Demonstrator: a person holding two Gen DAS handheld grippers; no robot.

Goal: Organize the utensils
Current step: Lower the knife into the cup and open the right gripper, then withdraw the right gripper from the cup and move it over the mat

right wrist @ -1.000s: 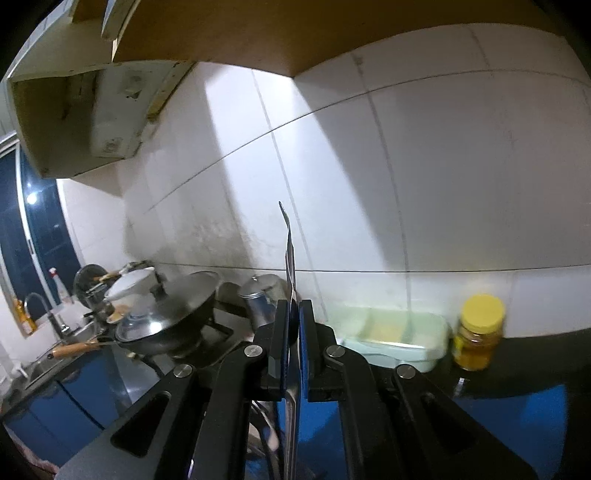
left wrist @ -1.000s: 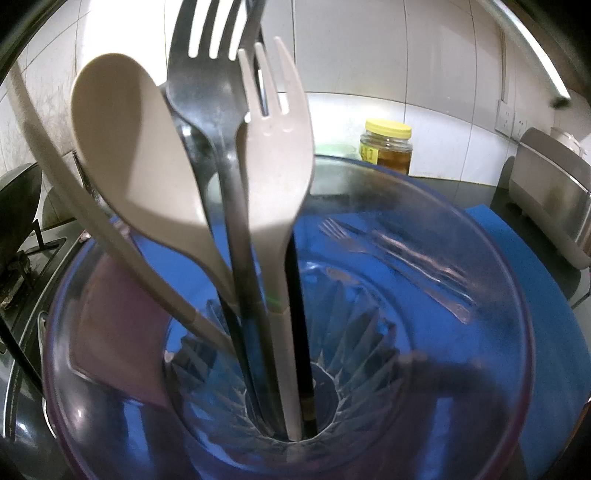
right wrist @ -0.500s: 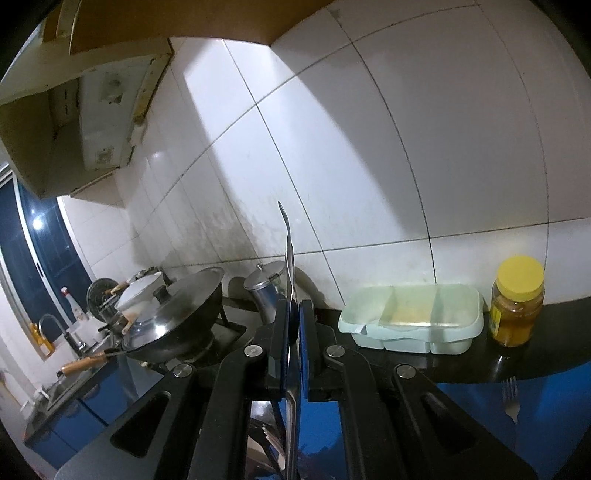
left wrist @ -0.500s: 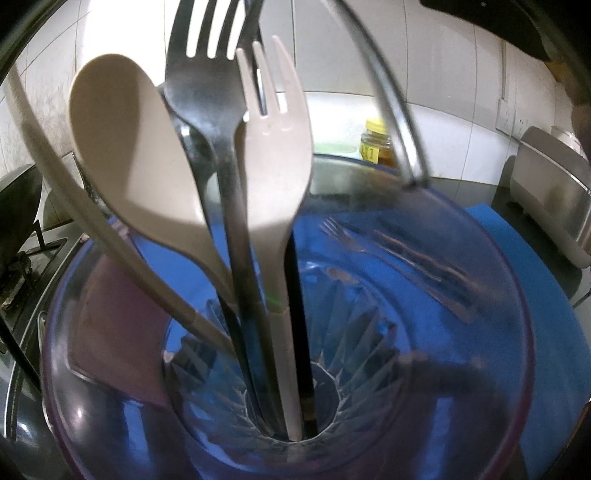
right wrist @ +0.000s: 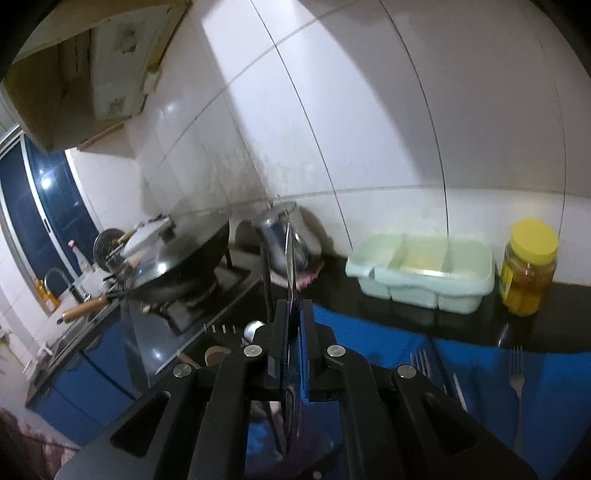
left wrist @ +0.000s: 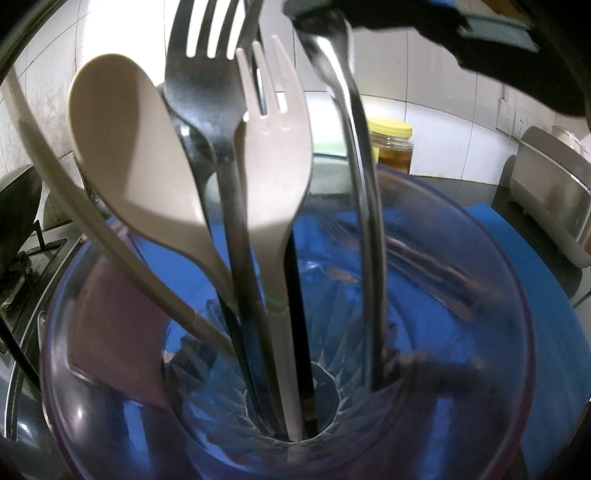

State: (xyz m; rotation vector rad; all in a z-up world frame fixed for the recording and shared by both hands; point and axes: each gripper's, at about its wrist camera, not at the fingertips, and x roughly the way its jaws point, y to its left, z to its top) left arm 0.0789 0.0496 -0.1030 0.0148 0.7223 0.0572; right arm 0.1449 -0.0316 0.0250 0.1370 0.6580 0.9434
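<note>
A clear faceted cup (left wrist: 461, 369) fills the left wrist view, gripped by my left gripper (left wrist: 280, 354), whose fingers show only dimly through the glass. In the cup stand a beige spoon (left wrist: 133, 155), a beige fork (left wrist: 273, 155), a steel fork (left wrist: 199, 74) and a beige stick (left wrist: 74, 199). My right gripper (right wrist: 293, 332) is shut on a thin steel utensil (right wrist: 288, 251), seen edge-on. From the left wrist view that gripper (left wrist: 406, 18) hangs above the cup, and the utensil's handle (left wrist: 369, 240) reaches down inside it.
Two steel forks (right wrist: 421, 363) (right wrist: 517, 369) lie on the blue mat (right wrist: 369, 343). Behind it stand a pale green divided tray (right wrist: 424, 269) and a yellow-lidded jar (right wrist: 528, 269). A lidded wok (right wrist: 184, 258) sits on the stove at left. A grey rack (left wrist: 554, 199) stands right.
My right gripper has come down and tipped forward with the steel utensil, whose handle has entered the cup. The left gripper and the cup have stayed still.
</note>
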